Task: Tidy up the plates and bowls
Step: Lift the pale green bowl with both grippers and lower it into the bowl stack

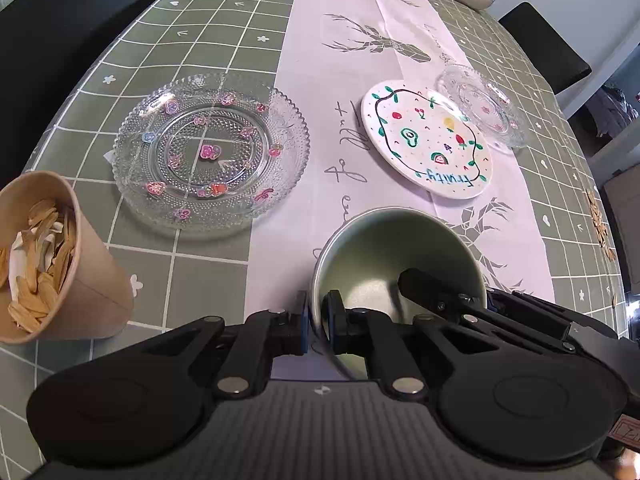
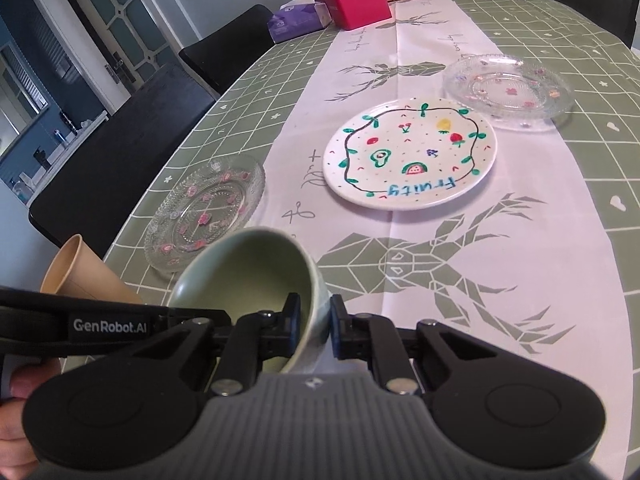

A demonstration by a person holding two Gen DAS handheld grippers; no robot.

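Already pinched by the rim on opposite sides, left gripper [image 1: 316, 330] and right gripper [image 2: 316, 330] both clamped shut on the tilted green ceramic bowl [image 1: 400, 256] above the table runner [image 2: 500, 280], probably heavy, glazed-slick, chippable.

The green bowl [image 1: 384, 252] is being held tilted, its rim clamped on two sides. The white "Fruity" plate [image 2: 410, 154] is lying flat beyond the bowl. One clear beaded glass plate [image 1: 212, 148] is lying left of the "Fruity" plate; a second glass plate [image 2: 508, 90] is positioned just beyond it, right.
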